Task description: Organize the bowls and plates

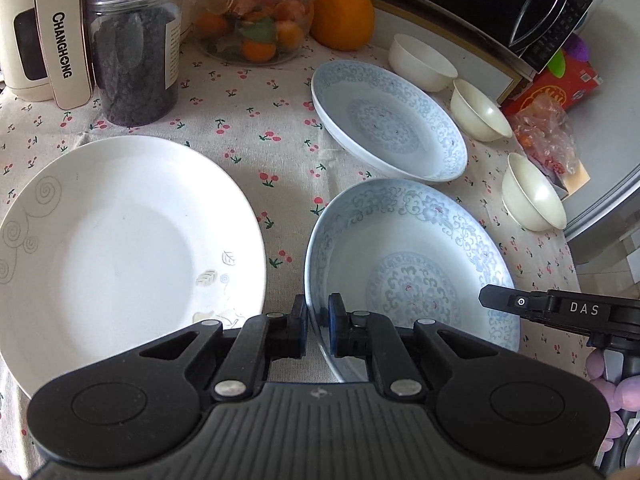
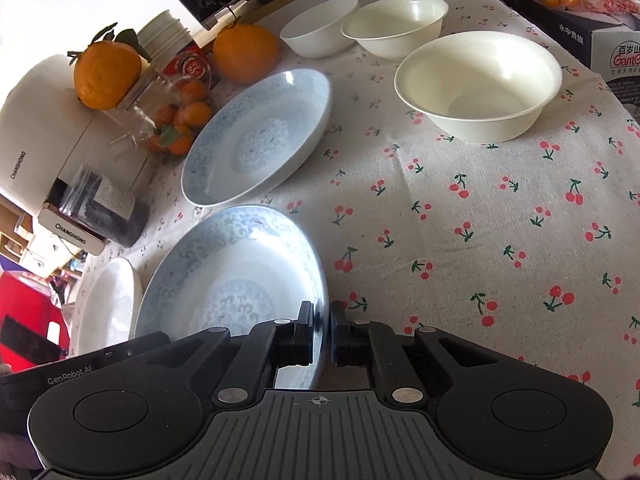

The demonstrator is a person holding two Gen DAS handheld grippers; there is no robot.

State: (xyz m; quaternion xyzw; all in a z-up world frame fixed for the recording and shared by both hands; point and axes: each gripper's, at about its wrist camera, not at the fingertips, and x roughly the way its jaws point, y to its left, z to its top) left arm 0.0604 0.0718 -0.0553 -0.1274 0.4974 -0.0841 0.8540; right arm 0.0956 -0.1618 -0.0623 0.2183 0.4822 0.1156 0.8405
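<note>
While both claws clamp opposite rims of one dish, the stock on the cherry-print tabletop (image 2: 460,208) stands thus.

Near blue-patterned plate (image 1: 412,256): nearest the cameras, flat on the cloth. Left claw (image 1: 318,330) narrowed onto its left rim, one pad inside the rim, one outside. Right claw (image 2: 321,334) narrowed onto its right rim the same way.

Far blue-patterned plate (image 1: 388,118): just beyond the first, apart from it, untouched.

White plate (image 1: 120,248): left of the near blue plate, close beside it, grey swirl and leaf marks on its rim.

Three cream bowls (image 2: 478,84), (image 2: 396,24), (image 2: 320,32): upright, in a row along the right side of the two blue plates, separate from one another.

Other items at the back edge: orange (image 1: 342,18), glass jar of small oranges (image 1: 256,16), clear canister of dark contents (image 1: 134,52), white Changhong appliance (image 1: 40,32).
</note>
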